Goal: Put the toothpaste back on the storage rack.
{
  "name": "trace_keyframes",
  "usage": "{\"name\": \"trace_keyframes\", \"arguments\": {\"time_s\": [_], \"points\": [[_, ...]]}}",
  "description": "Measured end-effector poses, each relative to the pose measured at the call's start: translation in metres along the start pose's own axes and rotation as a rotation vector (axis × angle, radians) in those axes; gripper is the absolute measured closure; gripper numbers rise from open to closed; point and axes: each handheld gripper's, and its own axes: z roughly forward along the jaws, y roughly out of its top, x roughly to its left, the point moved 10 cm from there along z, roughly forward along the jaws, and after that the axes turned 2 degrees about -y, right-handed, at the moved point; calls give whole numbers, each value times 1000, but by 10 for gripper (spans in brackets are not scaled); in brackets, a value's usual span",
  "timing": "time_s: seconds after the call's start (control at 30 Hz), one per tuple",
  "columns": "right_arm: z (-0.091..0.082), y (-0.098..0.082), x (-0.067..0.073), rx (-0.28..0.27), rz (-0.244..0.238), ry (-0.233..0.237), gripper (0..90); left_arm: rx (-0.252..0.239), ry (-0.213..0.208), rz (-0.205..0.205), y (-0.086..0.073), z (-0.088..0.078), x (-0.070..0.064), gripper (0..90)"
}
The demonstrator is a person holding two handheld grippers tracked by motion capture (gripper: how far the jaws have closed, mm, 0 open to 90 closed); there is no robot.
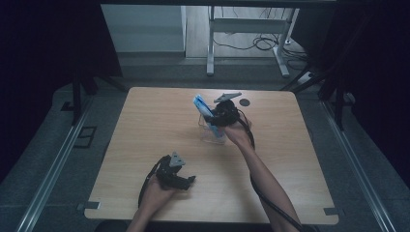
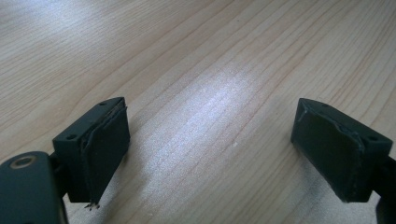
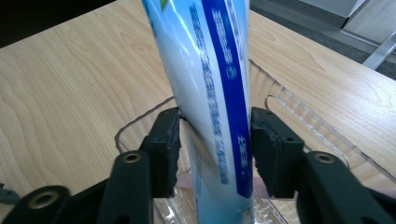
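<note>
The upright white-and-blue plastic tube [image 3: 212, 93], standing in the clear plastic holder [image 3: 299, 116], is bracketed by the right gripper [image 3: 215, 149], whose half-open jaws sit beside it; the left gripper [image 2: 210, 154] is held wide open, empty, nearer.

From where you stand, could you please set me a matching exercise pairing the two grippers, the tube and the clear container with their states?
1. left gripper
2. right gripper
3. tube
4. clear container

A. blue and white
B. jaws on either side of the tube
C. transparent, with the tube standing in it
D. jaws wide apart over the bare table

Pairs: 1-D, 2-B, 3-A, 4-C.
</note>
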Motion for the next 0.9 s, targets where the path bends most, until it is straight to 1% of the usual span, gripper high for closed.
{"name": "trace_keyframes", "arguments": {"time_s": [0.1,0.17,0.47,0.6,0.9], "points": [[-2,2,1,-21,1,1,500,-1,-1,0,0,0,0,118],[-5,5,1,-39,12,6,481,0,-1,0,0,0,0,119],[-16,9,1,-63,15,8,420,-1,1,2,0,0,0,118],[-20,8,2,-64,21,22,391,0,1,2,0,0,0,119],[-24,4,8,-56,9,48,342,0,1,2,0,0,0,118]]}}
